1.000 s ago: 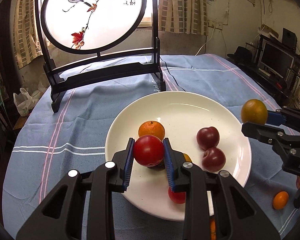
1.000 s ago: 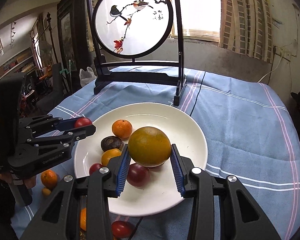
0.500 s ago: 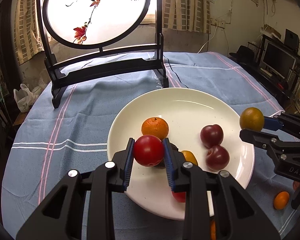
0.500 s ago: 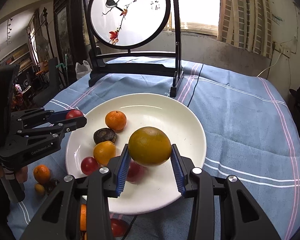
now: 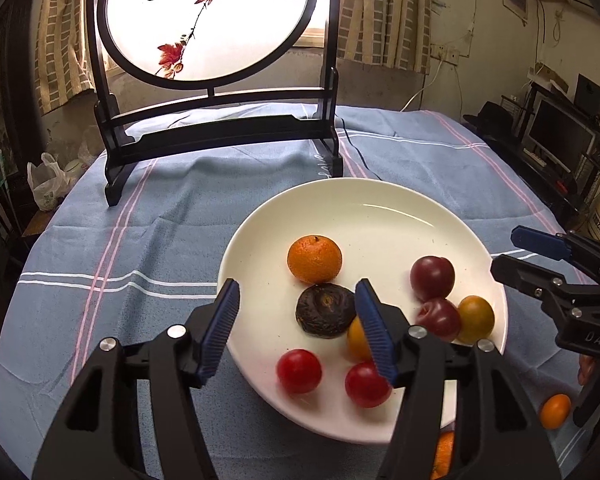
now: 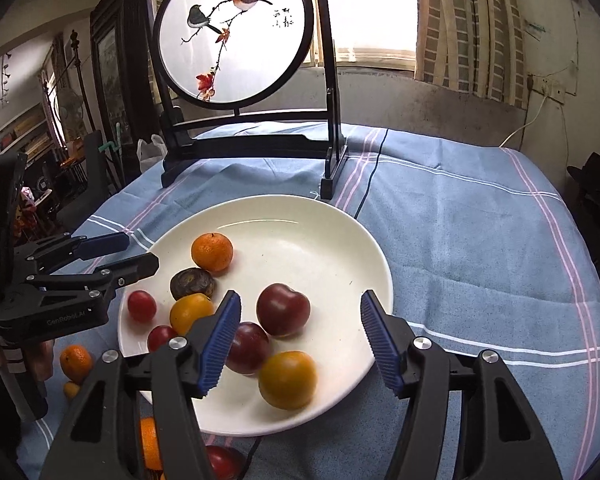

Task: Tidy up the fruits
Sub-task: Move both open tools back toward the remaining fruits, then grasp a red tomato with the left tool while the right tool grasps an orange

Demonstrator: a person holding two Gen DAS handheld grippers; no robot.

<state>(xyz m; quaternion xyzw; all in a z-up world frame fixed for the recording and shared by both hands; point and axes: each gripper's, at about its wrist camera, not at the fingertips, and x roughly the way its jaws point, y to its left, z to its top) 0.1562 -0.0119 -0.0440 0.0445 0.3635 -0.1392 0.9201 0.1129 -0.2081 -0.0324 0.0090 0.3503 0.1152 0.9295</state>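
A white plate on the blue cloth holds several fruits: a tangerine, a dark wrinkled fruit, two plums, two red tomatoes and a greenish-orange fruit. My left gripper is open and empty above the plate's near left rim. My right gripper is open and empty above the plate's near right part, over the plums. Each gripper shows in the other's view, the right and the left.
A black-framed round bird screen stands at the back of the table. Loose fruits lie on the cloth near the front edge: small oranges and a red one. A cable runs behind the plate.
Both grippers have opened. The red tomato has left the left gripper and lies on the plate. The greenish-orange fruit has left the right gripper and lies by the plums.
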